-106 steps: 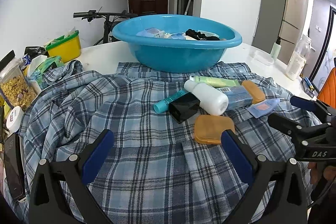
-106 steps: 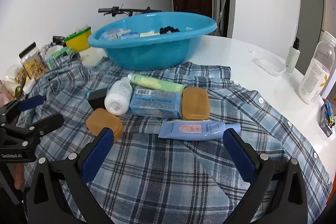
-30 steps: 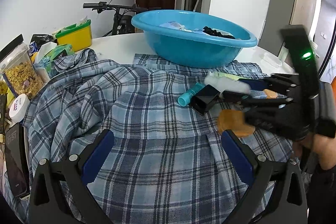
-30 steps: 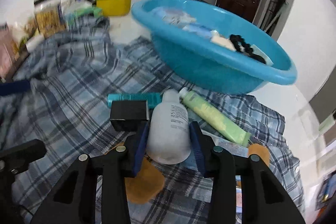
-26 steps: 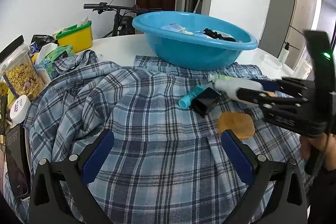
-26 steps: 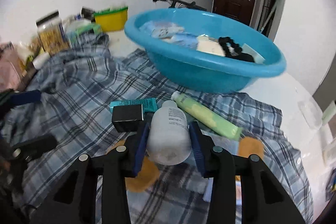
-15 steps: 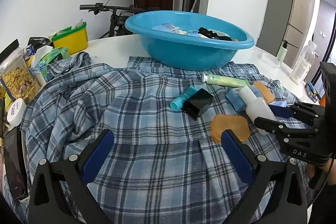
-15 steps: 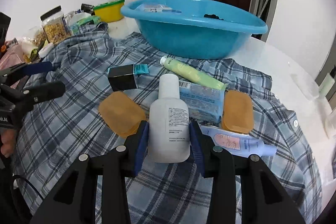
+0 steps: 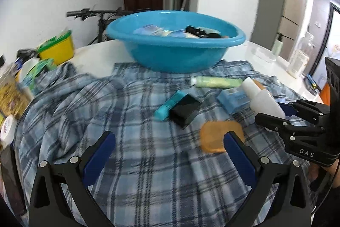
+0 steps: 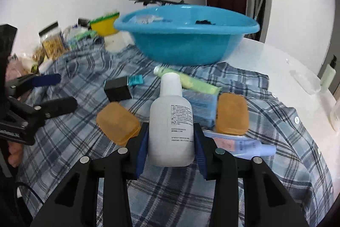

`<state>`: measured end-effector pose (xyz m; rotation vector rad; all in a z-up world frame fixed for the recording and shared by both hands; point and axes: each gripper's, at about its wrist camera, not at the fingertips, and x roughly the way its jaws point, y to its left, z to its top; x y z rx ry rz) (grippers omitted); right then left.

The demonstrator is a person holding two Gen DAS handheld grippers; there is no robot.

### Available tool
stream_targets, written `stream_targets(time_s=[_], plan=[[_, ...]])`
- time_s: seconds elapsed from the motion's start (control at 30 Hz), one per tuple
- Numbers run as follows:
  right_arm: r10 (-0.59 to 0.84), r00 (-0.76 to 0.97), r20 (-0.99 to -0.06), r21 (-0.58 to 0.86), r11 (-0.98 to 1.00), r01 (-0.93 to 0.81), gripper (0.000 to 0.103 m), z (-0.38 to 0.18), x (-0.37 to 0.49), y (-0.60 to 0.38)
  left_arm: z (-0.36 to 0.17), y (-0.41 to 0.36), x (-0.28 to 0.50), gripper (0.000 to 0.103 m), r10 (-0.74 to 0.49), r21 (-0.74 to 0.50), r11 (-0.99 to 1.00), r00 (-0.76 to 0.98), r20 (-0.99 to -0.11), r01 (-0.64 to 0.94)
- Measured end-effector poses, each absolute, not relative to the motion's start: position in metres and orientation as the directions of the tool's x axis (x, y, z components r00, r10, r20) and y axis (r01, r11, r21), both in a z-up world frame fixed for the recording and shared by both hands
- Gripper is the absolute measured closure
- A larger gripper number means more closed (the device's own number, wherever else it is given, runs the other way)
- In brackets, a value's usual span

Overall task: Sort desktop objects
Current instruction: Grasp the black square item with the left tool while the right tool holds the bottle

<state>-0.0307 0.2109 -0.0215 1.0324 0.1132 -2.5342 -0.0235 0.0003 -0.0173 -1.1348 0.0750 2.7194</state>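
1. White plastic bottle with a printed label (image 10: 171, 120) clamped between the blue pads of the right gripper (image 10: 171, 142), cap pointing to 12 o'clock, held above the blue-and-white plaid shirt (image 10: 85, 82) spread over the white table (image 10: 276, 61)
2. Seen from the left wrist: same bottle (image 9: 262, 99) at 3 o'clock in the right gripper (image 9: 274, 115)
3. Left gripper (image 9: 167, 150) spread wide, nothing between its blue pads, low over the shirt (image 9: 138, 163)
4. Round turquoise plastic basin (image 10: 187, 35) at 12 o'clock, small items inside
5. On the shirt near the bottle: green tube (image 10: 187, 79) at 12, black box (image 10: 118, 89) and teal tube (image 10: 136, 79) at 10, amber soap case (image 10: 118, 123) at 9, second amber soap case (image 10: 232, 114) at 3, pale blue packet (image 10: 201, 107) behind the bottle, lilac tube (image 10: 244, 145) at 4
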Motion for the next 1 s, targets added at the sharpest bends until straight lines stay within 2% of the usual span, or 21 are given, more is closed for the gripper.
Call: stream_targets(time_s=[0.17,0.23,0.3,0.33,0.63,0.73,0.77,1.0], plan=[[-0.342,-0.677,-0.651,0.083,-0.919,0.385,0.065,-0.017,-0.026,0.217,-0.007,0.012,-0.043,0.001,0.228,0.000,-0.951,-0.704,-0.673,-0.308],[-0.341,-0.678,-0.651,0.088,-0.922,0.378,0.065,-0.018,-0.027,0.218,-0.012,0.011,-0.056,0.006,0.255,-0.024,-0.944,-0.685,-0.683,-0.328],[-0.346,-0.684,-0.643,0.093,-0.921,0.379,0.065,-0.017,-0.026,0.220,-0.023,0.010,-0.070,0.024,0.257,-0.046,-0.945,-0.647,-0.718,-0.325],[-0.344,-0.691,-0.636,0.089,-0.922,0.377,0.065,-0.016,-0.025,0.220,-0.030,0.012,-0.075,0.027,0.253,-0.045,-0.944,-0.627,-0.737,-0.328],[-0.357,-0.695,-0.624,0.081,-0.914,0.397,0.065,-0.014,-0.023,0.218,-0.053,0.024,-0.091,0.027,0.216,0.001,-0.941,-0.601,-0.770,-0.339],[-0.364,-0.694,-0.621,0.090,-0.913,0.398,0.065,-0.014,-0.023,0.219,-0.054,0.031,-0.093,0.040,0.191,0.034,-0.939,-0.602,-0.775,-0.342],[-0.364,-0.695,-0.620,0.090,-0.913,0.397,0.065,-0.014,-0.023,0.219,-0.056,0.034,-0.093,0.049,0.180,0.048,-0.938,-0.600,-0.780,-0.343],[-0.354,-0.701,-0.619,0.074,-0.915,0.398,0.065,-0.014,-0.021,0.217,-0.055,0.036,-0.088,0.056,0.208,0.041,-0.926,-0.598,-0.774,-0.375]])
